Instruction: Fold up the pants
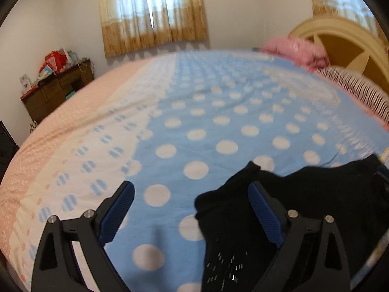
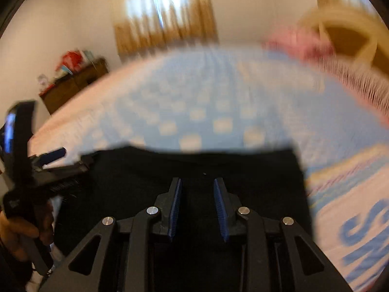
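Black pants (image 1: 304, 202) lie on the blue polka-dot blanket (image 1: 218, 112) at the near edge of the bed. They also show in the right wrist view (image 2: 194, 168) as a flat dark rectangle. My left gripper (image 1: 192, 189) is wide open and empty, its right finger over the pants' left edge. It also shows at the left of the right wrist view (image 2: 60, 158), held by a hand. My right gripper (image 2: 197, 185) hovers over the pants' middle, jaws a little apart with nothing between them. That view is motion-blurred.
A pink pillow (image 1: 299, 48) and a fringed cushion (image 1: 352, 90) lie by the wooden headboard (image 1: 345, 39) at far right. A cluttered brown dresser (image 1: 56, 87) stands at the far left wall. Curtains (image 1: 153, 12) cover the window.
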{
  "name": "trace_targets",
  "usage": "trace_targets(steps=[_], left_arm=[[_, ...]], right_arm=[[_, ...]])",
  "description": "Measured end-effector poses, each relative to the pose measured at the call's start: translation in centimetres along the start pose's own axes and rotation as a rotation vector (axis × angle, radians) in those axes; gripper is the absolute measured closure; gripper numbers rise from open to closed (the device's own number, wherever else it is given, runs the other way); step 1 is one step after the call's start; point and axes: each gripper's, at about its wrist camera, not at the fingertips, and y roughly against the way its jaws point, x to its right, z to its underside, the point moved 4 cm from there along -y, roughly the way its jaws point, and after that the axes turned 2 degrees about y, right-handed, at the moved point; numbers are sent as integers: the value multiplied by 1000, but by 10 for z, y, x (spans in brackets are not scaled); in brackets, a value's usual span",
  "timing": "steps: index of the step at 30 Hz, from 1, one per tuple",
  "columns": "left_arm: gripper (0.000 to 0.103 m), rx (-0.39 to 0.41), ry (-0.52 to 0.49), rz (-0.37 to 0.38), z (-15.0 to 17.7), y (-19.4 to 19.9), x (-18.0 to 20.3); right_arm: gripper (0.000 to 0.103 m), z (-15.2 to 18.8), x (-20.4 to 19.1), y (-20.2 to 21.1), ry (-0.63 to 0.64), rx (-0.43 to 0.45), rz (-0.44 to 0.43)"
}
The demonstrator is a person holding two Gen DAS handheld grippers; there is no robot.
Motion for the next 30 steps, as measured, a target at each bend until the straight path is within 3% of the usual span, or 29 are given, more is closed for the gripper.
trace_targets(steps=[2,5,10,12,14,16,20,24,30], left_arm=[[5,-46,13,-1,3,-16,1],[2,-75,64,22,4,-26,-4],[0,-100,68,18,4,-28,-4],[0,-104,64,18,3,-24,-5],[0,-87,49,8,2,-14,-7],[0,-68,26,-15,1,-2,-8],[0,-42,6,8,5,19,-3],[0,-73,-6,44,15,18,12],[0,-109,-8,32,21,9,19]], right_arm=[[74,0,5,1,-32,45,-26],[74,-1,5,1,-29,39,-26],[74,-7,2,10,-39,43,-36],[74,-9,8,30,-55,122,-43],[74,-10,13,49,-10,179,34],[74,-6,22,56,6,165,97],[74,14,47,54,-60,101,101],[74,22,49,52,-58,95,109],[73,24,49,45,-58,105,121]])
